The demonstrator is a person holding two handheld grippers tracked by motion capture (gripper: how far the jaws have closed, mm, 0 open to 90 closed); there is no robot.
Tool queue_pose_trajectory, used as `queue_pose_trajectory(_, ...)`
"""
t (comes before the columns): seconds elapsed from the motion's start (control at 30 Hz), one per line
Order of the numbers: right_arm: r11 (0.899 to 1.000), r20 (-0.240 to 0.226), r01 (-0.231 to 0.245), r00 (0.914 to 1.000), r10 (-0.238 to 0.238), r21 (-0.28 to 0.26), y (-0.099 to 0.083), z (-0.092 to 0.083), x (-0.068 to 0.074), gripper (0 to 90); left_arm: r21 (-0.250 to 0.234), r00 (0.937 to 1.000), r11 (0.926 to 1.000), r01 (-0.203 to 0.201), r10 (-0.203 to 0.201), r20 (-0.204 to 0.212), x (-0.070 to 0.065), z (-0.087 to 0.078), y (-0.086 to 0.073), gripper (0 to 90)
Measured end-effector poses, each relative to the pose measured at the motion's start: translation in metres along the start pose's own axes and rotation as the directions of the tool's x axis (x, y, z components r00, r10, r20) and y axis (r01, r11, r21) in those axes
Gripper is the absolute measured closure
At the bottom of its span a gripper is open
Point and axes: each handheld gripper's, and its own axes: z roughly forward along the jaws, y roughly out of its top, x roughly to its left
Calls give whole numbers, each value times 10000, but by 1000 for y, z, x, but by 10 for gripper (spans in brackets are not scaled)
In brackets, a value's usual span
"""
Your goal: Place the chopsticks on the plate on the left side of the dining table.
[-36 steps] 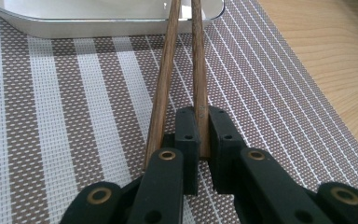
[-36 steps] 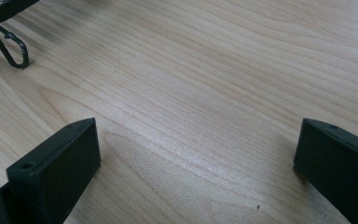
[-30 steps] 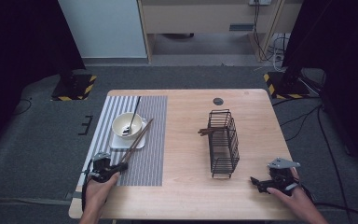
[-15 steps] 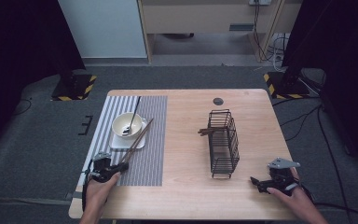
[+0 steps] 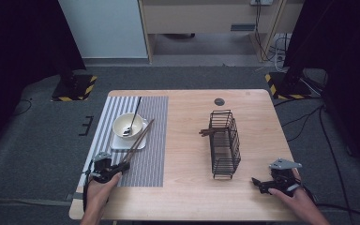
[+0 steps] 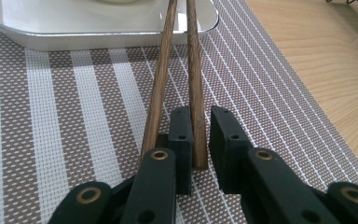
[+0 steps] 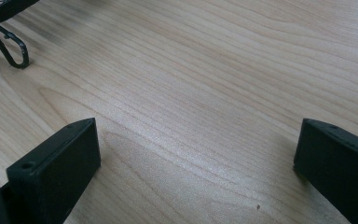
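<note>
Work in hand: handling the chopsticks (image 5: 138, 139) that lean on the white tray (image 5: 117, 143) on the striped mat (image 5: 152, 140).
Left gripper (image 6: 199, 123): at the near edge of the mat, just below the tray; its jaws have just been opening a little. One chopstick (image 6: 195, 79) lies in the narrow gap, against the left pad (image 6: 182, 126) and free of the right one, so the grip looks let go. The other chopstick (image 6: 161, 81) lies outside, along the left jaw.
Chopsticks: far ends propped on the tray's rim beside the bowl (image 5: 127, 124), near ends on the mat at the left gripper, unmoved from a second ago.
Meaning: likely a release, or a reset to catch both sticks.
Right gripper (image 7: 196, 154): jaws wide apart, nothing between them, over bare table (image 7: 205, 70) near the wire basket (image 5: 225, 140), well apart from the tray.
Basket: lies right of the mat, with something wooden sticking out of it toward the mat.
</note>
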Motion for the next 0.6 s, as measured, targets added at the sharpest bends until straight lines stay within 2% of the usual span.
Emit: queue_pose_trajectory(0.6, 10000, -1, -9, 10000, 9, 3, 0, 0, 0, 2, -499, 9999, 9987, -92, 89, -47, -2, -2, 2, 710)
